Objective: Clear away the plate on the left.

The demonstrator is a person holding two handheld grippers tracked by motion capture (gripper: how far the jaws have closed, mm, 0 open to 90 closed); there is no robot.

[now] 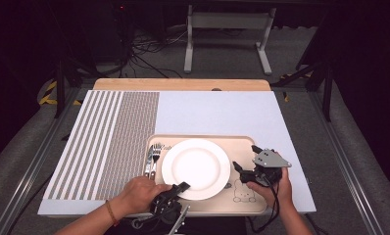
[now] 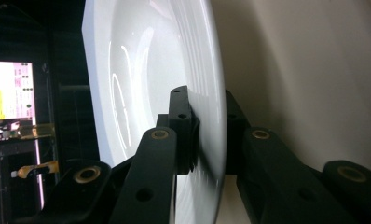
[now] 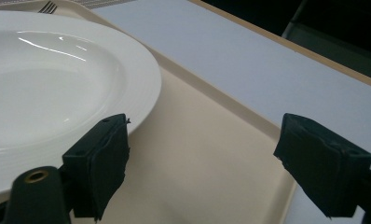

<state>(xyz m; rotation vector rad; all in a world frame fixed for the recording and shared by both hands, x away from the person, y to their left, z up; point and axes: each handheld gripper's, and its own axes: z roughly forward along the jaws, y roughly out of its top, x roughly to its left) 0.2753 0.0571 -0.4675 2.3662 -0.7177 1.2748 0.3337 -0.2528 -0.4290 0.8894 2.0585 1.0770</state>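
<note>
The left gripper [image 1: 177,191] is pinching the near rim of the white plate [image 1: 196,169], which is sitting on the tray [image 1: 242,147] on the bench. The right gripper [image 1: 247,159] is waiting beside it with jaws wide and empty. Glazed china is likely stiff, slippery and breakable, so a grip on the rim suits it.

Both our grippers are chunky black plastic things. The right gripper [image 1: 246,157] has a grey three-cornered plate [image 1: 270,158] on top with little dark dots on it, and a black cable [image 1: 272,211] trails off it. Up close the left gripper [image 2: 207,126] has black linkage arms with brass-coloured pivot pins [image 2: 159,134] and small screw holes. Right-side pads [image 3: 99,163] are squarish, with a rough matte skin. We've got an orange band [image 1: 109,212] on the left wrist, no sleeves.
</note>
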